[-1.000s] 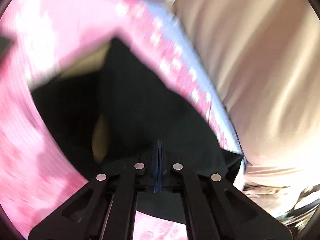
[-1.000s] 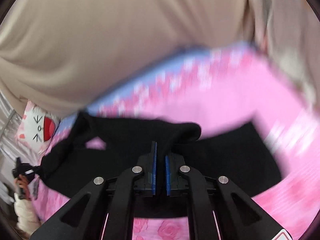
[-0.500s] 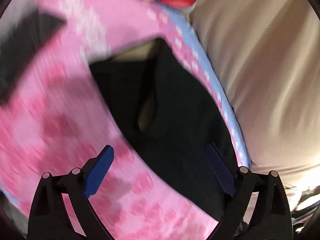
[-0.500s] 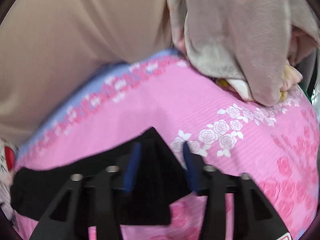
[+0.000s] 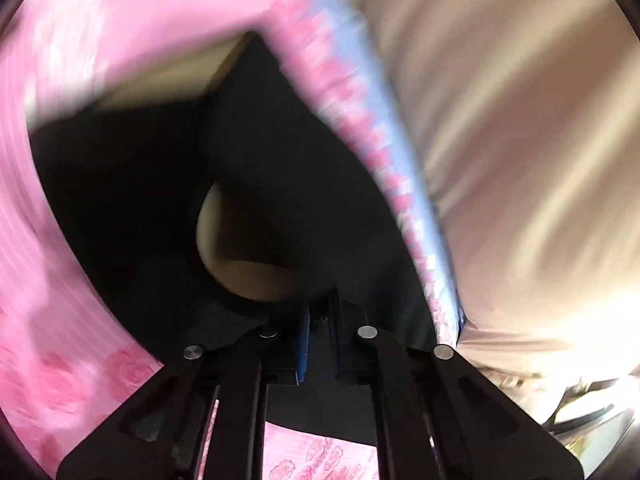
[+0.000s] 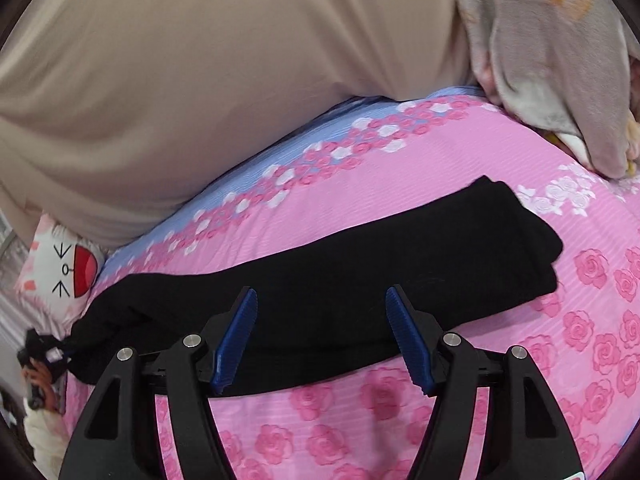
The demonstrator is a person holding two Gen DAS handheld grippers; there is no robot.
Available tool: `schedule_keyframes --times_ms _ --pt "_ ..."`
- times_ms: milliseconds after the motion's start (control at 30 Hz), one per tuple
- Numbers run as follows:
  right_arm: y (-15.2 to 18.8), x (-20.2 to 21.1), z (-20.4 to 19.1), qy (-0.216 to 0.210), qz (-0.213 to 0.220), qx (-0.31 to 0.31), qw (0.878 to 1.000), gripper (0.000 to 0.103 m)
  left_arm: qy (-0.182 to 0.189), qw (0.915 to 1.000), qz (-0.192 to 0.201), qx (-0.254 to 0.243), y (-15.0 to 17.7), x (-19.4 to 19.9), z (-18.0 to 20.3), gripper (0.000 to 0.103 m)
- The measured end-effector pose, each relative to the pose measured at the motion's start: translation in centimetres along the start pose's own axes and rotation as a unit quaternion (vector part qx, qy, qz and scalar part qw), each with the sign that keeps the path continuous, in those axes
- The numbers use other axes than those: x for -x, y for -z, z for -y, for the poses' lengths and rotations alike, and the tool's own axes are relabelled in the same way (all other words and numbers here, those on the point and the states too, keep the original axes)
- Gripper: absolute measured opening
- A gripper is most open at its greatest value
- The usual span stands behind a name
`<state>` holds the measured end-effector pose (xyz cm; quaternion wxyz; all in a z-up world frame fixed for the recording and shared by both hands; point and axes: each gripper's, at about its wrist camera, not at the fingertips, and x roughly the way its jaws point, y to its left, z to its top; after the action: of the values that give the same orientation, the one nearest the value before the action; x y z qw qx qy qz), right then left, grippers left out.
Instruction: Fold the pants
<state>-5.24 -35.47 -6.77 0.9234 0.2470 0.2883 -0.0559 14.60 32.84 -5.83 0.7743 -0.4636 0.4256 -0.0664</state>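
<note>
pants (image 6: 360, 280): black, lying lengthwise on pink bed sheet (image 6: 520, 400)
left gripper (image 5: 316, 344): clamped, seemingly on waist cloth
right gripper (image 6: 320, 336): jaws parted, empty, over pants' near edge
step: mid-fold
next: right grips edge

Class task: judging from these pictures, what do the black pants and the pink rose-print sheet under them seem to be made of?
Black pants: likely a soft matte knit; they reflect no light and fold in rounded, limp edges. Pink rose-print sheet: probably woven cotton or a blend, given its fine ribbed lines and printed flowers.

Left hand-held gripper (image 5: 316, 320) clamped on black pants (image 5: 280, 152) over pink rose-print bedsheet (image 5: 60, 240), beige fabric (image 5: 520, 160) alongside.
</note>
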Motion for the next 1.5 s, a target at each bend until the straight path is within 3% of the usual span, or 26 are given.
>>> schedule_keyframes --times_ms 67,133,233,267,300,367,400,433,467,500,533,667,833,933,1000,1033,1100,1233,1300,1333,1367,1400,1467,1500 --pt "0.0 -0.1 -1.1 -0.013 0.001 0.004 1.0 0.066 0.0 0.9967 0.053 -0.061 -0.5 5.2 1.7 0.006" --pt "-0.2 -0.2 -1.3 -0.017 0.005 0.005 1.0 0.066 -0.02 0.9943 0.073 -0.074 -0.8 8.7 1.2 0.007" --pt "0.0 -1.1 -1.4 -0.005 0.002 0.009 1.0 0.071 -0.138 0.9851 0.091 -0.05 -1.0 10.5 -2.6 0.006" --pt "0.2 -1.6 -1.2 -0.004 -0.002 0.005 1.0 0.071 -0.201 0.9723 0.107 -0.05 -0.9 10.4 -3.9 0.006" --pt "0.3 -2.1 -1.0 -0.008 -0.009 -0.003 1.0 0.071 -0.233 0.9656 0.106 -0.047 -0.6 10.0 -5.3 0.006" --pt "0.5 -2.8 -0.8 -0.019 -0.021 -0.024 0.999 0.071 -0.194 0.9775 0.079 -0.026 0.2 9.1 -7.4 0.01" --pt "0.7 -3.0 -0.8 -0.028 -0.025 -0.031 0.999 0.071 -0.17 0.9826 0.071 -0.027 0.8 9.0 -7.7 0.021" --pt "0.8 -3.0 -1.0 -0.035 -0.028 -0.034 0.998 0.071 -0.154 0.9853 0.068 -0.028 1.3 9.0 -7.8 0.042" --pt "0.9 -3.1 -1.2 -0.037 -0.029 -0.032 0.998 0.071 -0.149 0.9859 0.073 -0.027 1.8 8.9 -7.5 0.055" --pt "1.0 -3.1 -1.5 -0.036 -0.031 -0.027 0.999 0.071 -0.145 0.9859 0.081 -0.023 2.1 8.6 -7.0 0.078" --pt "1.1 -3.2 -1.7 -0.035 -0.033 -0.022 0.999 0.071 -0.138 0.986 0.091 -0.019 2.4 8.2 -6.5 0.084" --pt "1.9 -3.3 -1.9 -0.039 -0.042 -0.023 0.998 0.071 -0.115 0.9892 0.091 -0.009 1.3 6.6 -5.8 0.084" --pt "2.3 -2.2 -0.7 -0.037 -0.039 -0.038 0.998 0.071 -0.133 0.9868 0.09 0.02 1.0 5.4 -6.3 0.084" --pt "1.9 -0.5 1.6 -0.005 -0.018 -0.05 0.999 0.071 -0.173 0.977 0.123 -0.021 2.6 6.1 -4.0 0.084" --pt "1.1 0.7 4.3 0.03 -0.004 -0.067 0.997 0.071 -0.207 0.9636 0.155 -0.067 4.2 6.5 -1.6 0.086" --pt "0.8 0.8 5.1 0.037 -0.002 -0.074 0.997 0.071 -0.22 0.9573 0.165 -0.089 4.9 6.2 -0.3 0.091" --pt "-0.6 0.6 7.3 0.05 -0.007 -0.085 0.995 0.071 -0.231 0.9497 0.175 -0.119 6.3 5.6 1.8 0.094" --pt "-3.3 -2.0 9.3 0.087 -0.034 -0.061 0.994 0.071 -0.242 0.9419 0.156 -0.174 9.0 2.1 5.4 0.094" --pt "-4.1 -4.5 10.4 0.135 -0.062 -0.055 0.987 0.071 -0.246 0.9424 0.133 -0.183 9.8 0.3 6.2 0.094" --pt "-4.1 -5.4 10.9 0.15 -0.072 -0.054 0.985 0.069 -0.246 0.9433 0.126 -0.184 10.2 0.0 6.2 0.094" --pt "-4.0 -6.3 11.0 0.147 -0.083 -0.048 0.984 0.055 -0.248 0.9442 0.115 -0.183 10.4 -1.0 6.4 0.094" --pt "-4.0 -6.5 10.5 0.15 -0.083 -0.029 0.985 0.01 -0.253 0.9439 0.11 -0.182 10.6 -1.6 6.4 0.094" --pt "-5.2 -6.2 8.8 0.104 -0.095 -0.003 0.99 0.009 -0.273 0.9395 0.1 -0.181 10.8 -2.9 6.3 0.094" --pt "-6.3 -4.9 7.7 0.077 -0.077 0.008 0.994 0.009 -0.279 0.9375 0.1 -0.182 11.0 -3.3 6.3 0.094"
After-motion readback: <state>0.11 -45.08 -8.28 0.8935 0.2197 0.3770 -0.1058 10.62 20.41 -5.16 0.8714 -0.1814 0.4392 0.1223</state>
